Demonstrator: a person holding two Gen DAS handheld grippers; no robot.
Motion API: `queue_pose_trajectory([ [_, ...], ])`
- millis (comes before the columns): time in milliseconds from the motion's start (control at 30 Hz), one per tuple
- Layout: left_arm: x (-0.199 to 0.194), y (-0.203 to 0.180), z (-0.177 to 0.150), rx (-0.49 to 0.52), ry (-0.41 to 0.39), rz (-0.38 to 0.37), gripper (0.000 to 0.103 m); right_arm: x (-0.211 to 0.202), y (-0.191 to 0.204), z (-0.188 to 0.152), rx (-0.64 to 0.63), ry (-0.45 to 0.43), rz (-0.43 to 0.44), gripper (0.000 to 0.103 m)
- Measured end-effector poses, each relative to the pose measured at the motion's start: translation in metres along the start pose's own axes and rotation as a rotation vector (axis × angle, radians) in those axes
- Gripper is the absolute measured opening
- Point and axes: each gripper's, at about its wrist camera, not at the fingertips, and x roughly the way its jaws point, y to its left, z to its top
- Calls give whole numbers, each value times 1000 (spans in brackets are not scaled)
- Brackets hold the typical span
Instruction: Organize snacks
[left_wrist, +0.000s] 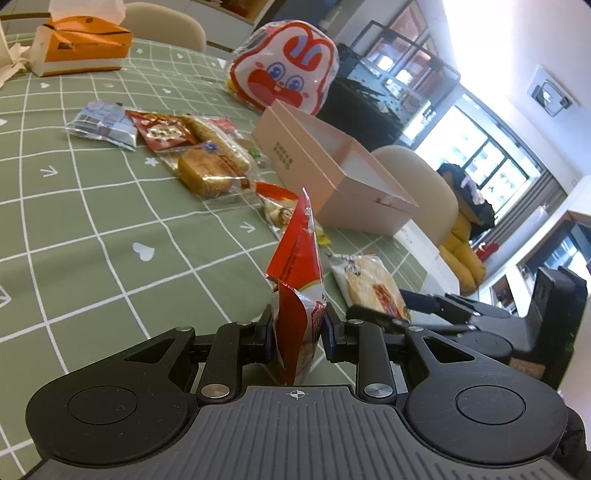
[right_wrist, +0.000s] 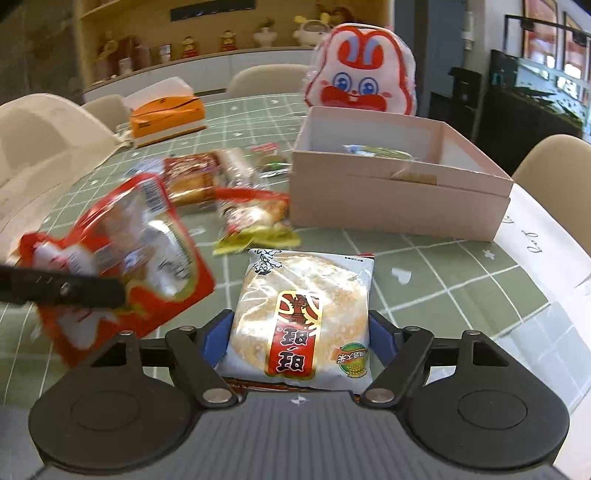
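My left gripper (left_wrist: 297, 325) is shut on a red snack packet (left_wrist: 299, 258), which stands upright on edge above the green checked tablecloth. In the right wrist view the same red packet (right_wrist: 122, 258) hangs at the left, blurred, under a dark finger (right_wrist: 62, 290) of that gripper. My right gripper (right_wrist: 301, 328) is low over the table, and its blue pads touch both side edges of a clear rice cracker packet (right_wrist: 303, 295) with a red label. This rice cracker packet (left_wrist: 373, 284) lies flat. An open pink box (right_wrist: 399, 199) behind it holds a few items.
More wrapped snacks (left_wrist: 199, 155) lie in a loose pile left of the pink box (left_wrist: 332, 162), one red-and-yellow packet (right_wrist: 255, 214) nearest. A rabbit-face bag (right_wrist: 364, 70) stands behind the box. An orange tissue box (right_wrist: 166, 118) sits far left. Chairs ring the table.
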Motion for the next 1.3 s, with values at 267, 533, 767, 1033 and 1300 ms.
queue_pose_trajectory([
  [267, 2, -20, -5, 80, -8, 21, 28, -36, -8, -18, -20, -59, 20, 76],
  [533, 0, -65, -20, 114, 3, 3, 28, -69, -39, -25, -10, -127, 19, 76],
  [767, -7, -127, -3, 196, -13, -64, 28, -115, -65, 7, -39, -265, 15, 76],
  [1033, -7, -164, 116, 184, -224, -99, 28, -136, -106, 133, -72, -425, -67, 76],
  [1300, 112, -107, 168, -53, -104, -90, 27, -70, -149, 184, -25, -363, -127, 76],
])
